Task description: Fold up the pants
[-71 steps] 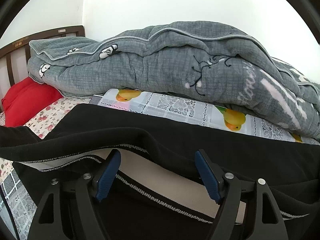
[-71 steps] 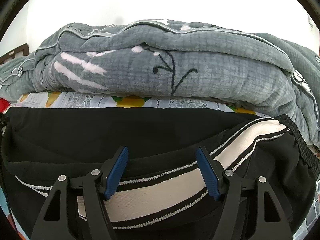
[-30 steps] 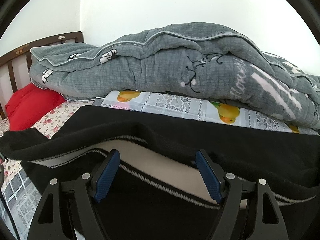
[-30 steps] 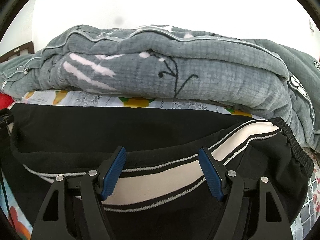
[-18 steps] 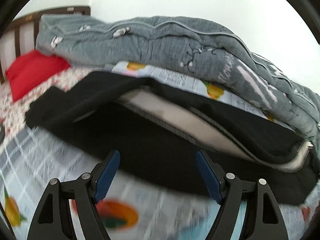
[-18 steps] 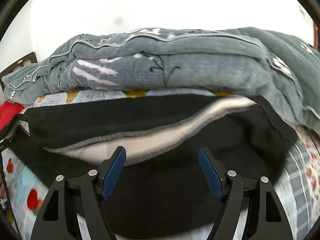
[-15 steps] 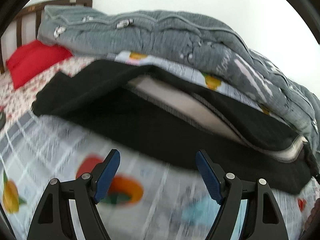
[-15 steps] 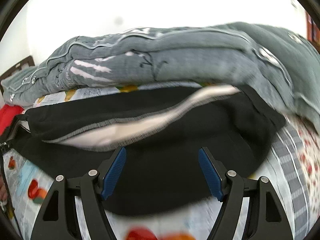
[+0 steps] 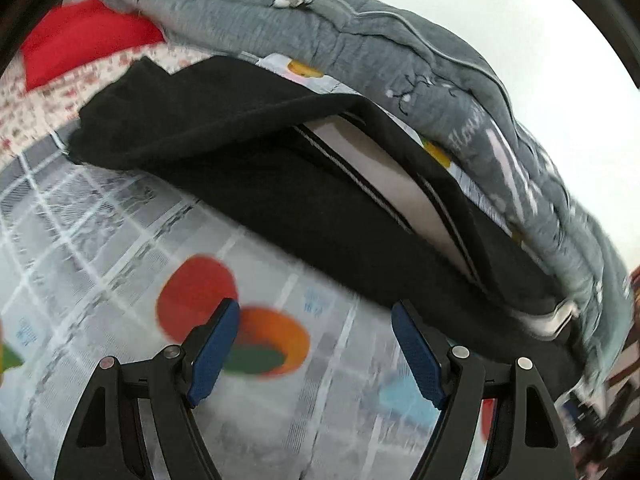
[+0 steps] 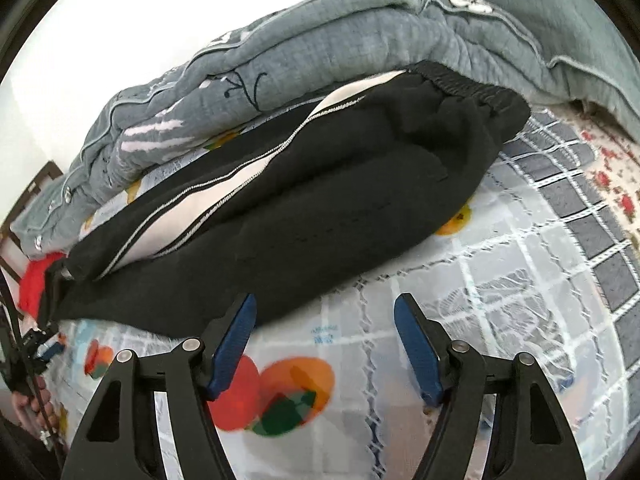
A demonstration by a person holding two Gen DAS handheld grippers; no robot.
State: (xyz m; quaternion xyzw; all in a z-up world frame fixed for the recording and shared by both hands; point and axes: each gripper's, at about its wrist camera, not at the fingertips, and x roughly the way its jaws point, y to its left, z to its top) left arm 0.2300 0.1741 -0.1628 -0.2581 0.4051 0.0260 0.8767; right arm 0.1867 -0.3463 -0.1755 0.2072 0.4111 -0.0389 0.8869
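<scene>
On the fruit-print bedsheet (image 9: 120, 216) lie folded black pants (image 10: 320, 208) — left gripper (image 9: 316, 344) and right gripper (image 10: 324, 336) both gape empty, the right's jaws just narrowing.

The right tongs (image 10: 322, 344) stand with their blue pads (image 10: 416, 348) apart and nothing between them, having just closed a little, above a checked bedsheet (image 10: 520, 264) printed with fruit. Just beyond the pad tips lie the folded black pants (image 10: 340, 216), a long bundle with a cream side stripe (image 10: 192, 204) along its far edge and the gathered waistband (image 10: 472, 84) at the upper right, lying against a rolled grey quilt (image 10: 360, 40). At the far left edge a red pillow (image 10: 34, 284) shows beyond the pants, and below it a person's hand (image 10: 28, 404) holds a dark device.
</scene>
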